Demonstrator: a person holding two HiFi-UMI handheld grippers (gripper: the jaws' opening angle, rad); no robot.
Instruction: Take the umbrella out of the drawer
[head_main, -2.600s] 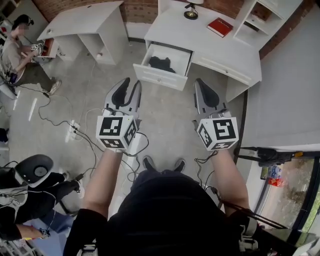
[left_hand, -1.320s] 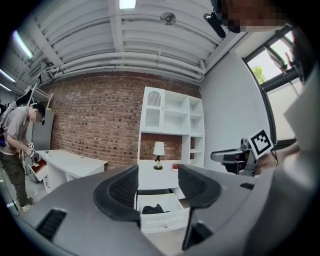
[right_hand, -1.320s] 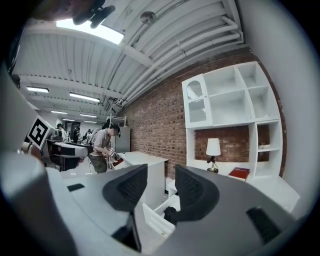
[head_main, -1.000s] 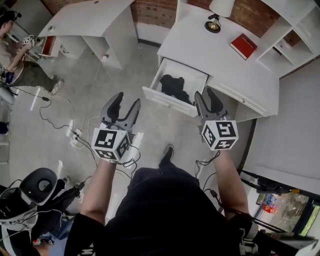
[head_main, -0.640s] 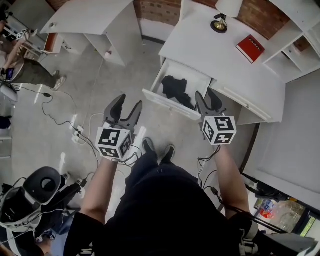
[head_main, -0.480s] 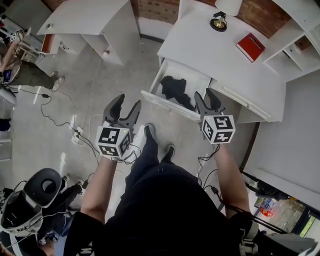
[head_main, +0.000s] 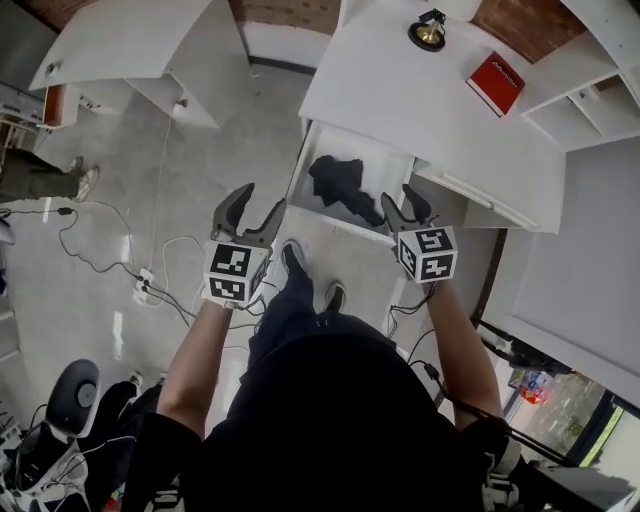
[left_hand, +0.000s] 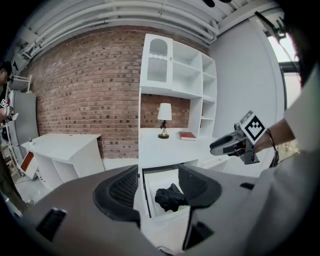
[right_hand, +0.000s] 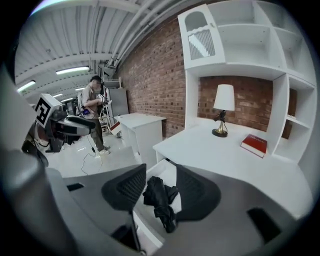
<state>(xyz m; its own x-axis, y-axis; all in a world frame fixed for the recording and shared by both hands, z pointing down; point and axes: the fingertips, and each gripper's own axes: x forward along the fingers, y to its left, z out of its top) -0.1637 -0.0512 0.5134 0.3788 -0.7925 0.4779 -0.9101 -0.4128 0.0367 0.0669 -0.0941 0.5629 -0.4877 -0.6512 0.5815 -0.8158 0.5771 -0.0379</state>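
A black folded umbrella lies loose inside the open white drawer of the desk. My left gripper hovers open just in front of the drawer's left corner, with nothing between its fingers. At the drawer's right front corner my right gripper is also open and empty. In the left gripper view the umbrella shows between the spread jaws of the left gripper, still some way ahead. The right gripper view frames the umbrella between the jaws of the right gripper, also at a distance.
On the desk top stand a brass lamp and a red book. White shelves rise at the right. A second white desk stands at the left. Cables trail over the floor. My feet are close to the drawer front.
Both grippers have moved forward and down towards the open drawer, and I have stepped closer to the desk. Both stay open and empty.
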